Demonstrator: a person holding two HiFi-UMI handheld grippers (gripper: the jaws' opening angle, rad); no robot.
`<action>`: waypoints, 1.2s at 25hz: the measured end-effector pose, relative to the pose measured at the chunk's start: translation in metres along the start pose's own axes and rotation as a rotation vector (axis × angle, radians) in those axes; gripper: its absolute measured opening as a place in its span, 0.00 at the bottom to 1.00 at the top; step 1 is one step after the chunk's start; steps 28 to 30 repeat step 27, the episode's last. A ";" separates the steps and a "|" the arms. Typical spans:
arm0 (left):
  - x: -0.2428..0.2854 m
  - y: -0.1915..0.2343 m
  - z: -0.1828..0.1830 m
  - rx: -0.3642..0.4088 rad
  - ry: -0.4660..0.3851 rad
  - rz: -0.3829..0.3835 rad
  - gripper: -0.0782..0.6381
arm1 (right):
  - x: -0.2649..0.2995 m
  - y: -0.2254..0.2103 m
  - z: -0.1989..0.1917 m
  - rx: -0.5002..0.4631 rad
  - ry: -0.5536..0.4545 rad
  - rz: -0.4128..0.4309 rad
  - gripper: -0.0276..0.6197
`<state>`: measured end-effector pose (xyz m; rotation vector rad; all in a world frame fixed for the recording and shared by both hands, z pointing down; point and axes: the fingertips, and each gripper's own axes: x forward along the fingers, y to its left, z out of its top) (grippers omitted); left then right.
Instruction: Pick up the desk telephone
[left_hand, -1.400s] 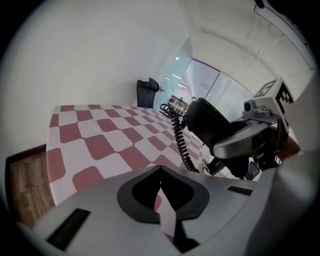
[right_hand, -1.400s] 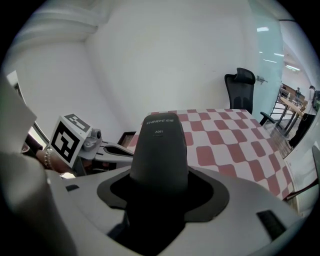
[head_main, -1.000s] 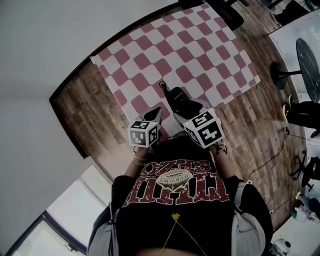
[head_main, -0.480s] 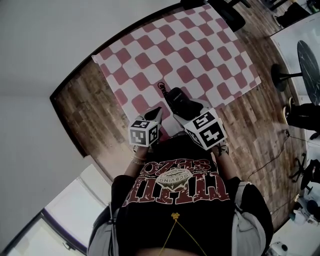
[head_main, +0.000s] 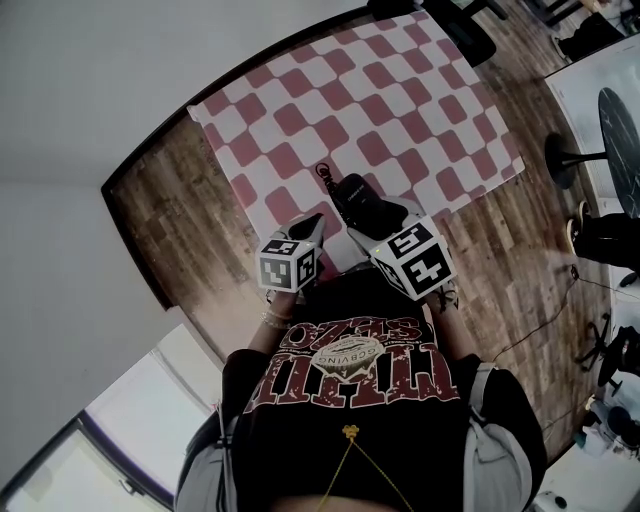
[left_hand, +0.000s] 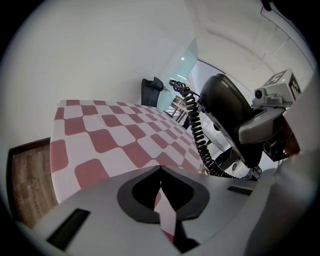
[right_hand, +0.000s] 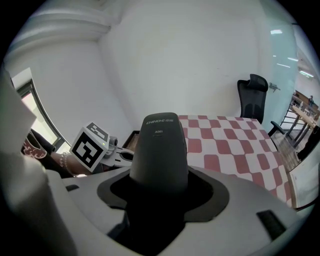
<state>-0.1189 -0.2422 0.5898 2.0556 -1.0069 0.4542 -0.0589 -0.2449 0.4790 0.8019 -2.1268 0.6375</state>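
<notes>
The red-and-white checked tablecloth (head_main: 380, 110) lies open ahead. A black coiled cord (left_hand: 196, 125) from the black telephone handset (right_hand: 159, 150) hangs just right of the left gripper (left_hand: 160, 175). A black office chair (right_hand: 251, 97) stands at the far edge.

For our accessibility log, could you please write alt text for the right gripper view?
The right gripper is clamped on a black plastic telephone handset that fills the centre of the view. Behind lie a red-and-white checked tablecloth and a black office chair; the left gripper shows at the left.
</notes>
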 end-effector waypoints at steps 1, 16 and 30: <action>0.000 0.000 0.000 -0.004 -0.001 0.002 0.12 | 0.000 0.000 -0.001 -0.005 0.004 -0.001 0.48; -0.004 -0.003 0.003 0.007 0.026 0.029 0.12 | 0.001 0.000 -0.001 -0.027 0.006 0.015 0.48; -0.004 -0.005 0.001 0.002 0.023 0.034 0.12 | 0.001 0.000 -0.001 -0.048 0.010 0.020 0.48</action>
